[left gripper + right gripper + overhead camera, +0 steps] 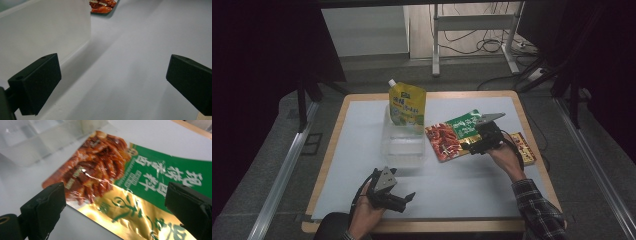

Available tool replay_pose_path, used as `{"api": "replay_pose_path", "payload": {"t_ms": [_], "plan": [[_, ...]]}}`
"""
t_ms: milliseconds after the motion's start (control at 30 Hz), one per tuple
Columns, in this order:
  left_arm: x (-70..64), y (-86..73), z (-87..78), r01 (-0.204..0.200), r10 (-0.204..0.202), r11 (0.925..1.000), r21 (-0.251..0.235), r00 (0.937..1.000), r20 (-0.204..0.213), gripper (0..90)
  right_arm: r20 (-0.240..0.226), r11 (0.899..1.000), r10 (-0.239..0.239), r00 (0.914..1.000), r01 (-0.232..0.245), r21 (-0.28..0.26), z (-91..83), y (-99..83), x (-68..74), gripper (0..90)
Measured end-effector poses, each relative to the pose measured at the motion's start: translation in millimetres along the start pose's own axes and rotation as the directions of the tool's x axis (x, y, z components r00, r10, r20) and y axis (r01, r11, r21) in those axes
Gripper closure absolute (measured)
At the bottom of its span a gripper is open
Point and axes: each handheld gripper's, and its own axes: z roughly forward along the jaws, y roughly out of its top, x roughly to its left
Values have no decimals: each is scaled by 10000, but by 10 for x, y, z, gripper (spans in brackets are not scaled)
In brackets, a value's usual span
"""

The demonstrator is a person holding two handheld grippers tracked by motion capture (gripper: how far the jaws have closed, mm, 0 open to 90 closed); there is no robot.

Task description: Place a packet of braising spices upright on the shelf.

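Three food packs sit on the table [362,150]: one yellow spout pouch [407,106] at twelve o'clock, one green-and-red snack packet [453,134], one red-and-yellow box [524,148] at three o'clock. One clear container [404,148].

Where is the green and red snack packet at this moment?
In the high view the snack packet lies flat on the table's right half, just right of the clear plastic box, with the right gripper open above its near edge.

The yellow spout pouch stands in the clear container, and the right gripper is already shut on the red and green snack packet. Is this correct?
Not quite. The yellow spout pouch does stand in the clear container, but the right gripper is not shut. The right gripper view shows its jaws wide apart over the red and green snack packet.
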Motion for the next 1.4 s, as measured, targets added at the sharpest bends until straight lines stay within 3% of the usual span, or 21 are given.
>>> {"api": "replay_pose_path", "payload": {"t_ms": [233, 333, 433, 700, 833, 1067, 1400], "plan": [[-3, 1, 5, -29, 29, 10000, 2, 10000, 25, 0, 575, 9973, 735, 9956, -737, 18, -73, -132, -198, 27], [-4, 2, 7, -48, 48, 10000, 5, 10000, 37, 0, 908, 9965, 793, 9927, -815, 206, -76, -187, -265, 27], [-5, 2, 8, -52, 52, 10000, 2, 10000, 41, 0, 946, 9921, 1180, 9885, -1214, 319, -63, -248, -326, 27], [-14, 3, 22, -128, 127, 9999, 86, 9999, 86, 0, 1156, 9826, 1577, 9807, -1675, 804, -7, -390, -459, 27], [-15, 3, 27, -153, 152, 9998, 109, 9998, 109, 0, 1017, 9739, 2005, 9744, -2095, 875, 13, -430, -496, 27], [-21, 5, 33, -204, 202, 9997, 140, 9997, 137, 0, 953, 9619, 2324, 9679, -2433, 1250, 79, -486, -522, 25], [-22, 7, 37, -265, 262, 9995, 180, 9995, 149, 0, 587, 9612, 2555, 9650, -2601, 919, 68, -478, -520, 17]]}}
